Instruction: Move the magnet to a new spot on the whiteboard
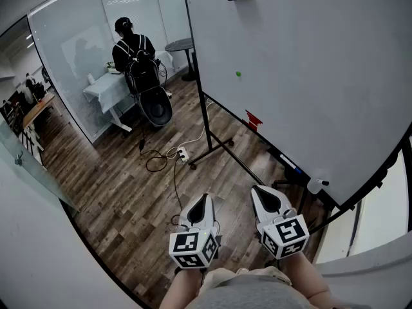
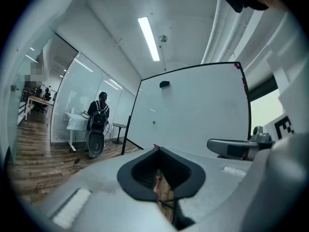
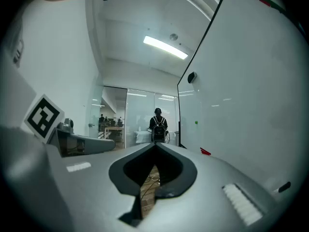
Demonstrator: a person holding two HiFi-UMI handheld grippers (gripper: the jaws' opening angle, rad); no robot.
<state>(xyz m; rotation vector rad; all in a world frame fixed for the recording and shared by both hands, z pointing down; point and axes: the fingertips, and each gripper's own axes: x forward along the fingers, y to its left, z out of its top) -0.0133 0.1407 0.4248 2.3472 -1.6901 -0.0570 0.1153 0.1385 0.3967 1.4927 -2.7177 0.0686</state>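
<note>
Office w/ large white whiteboard (image 1: 309,76), small round green magnet (image 1: 238,74) untouched; left gripper (image 1: 203,201) & right gripper (image 1: 261,195) clenched empty, prob approach step, next reach & open

I see an office here: a large whiteboard (image 1: 309,76) on a floor stand, glass partition walls (image 1: 64,50), a wood-plank floor (image 1: 116,185) and ceiling strip lights (image 2: 148,37). A person (image 1: 132,47) wearing a backpack is at a white bench (image 1: 103,89), and more desks (image 1: 35,108) show beyond the glass.
</note>
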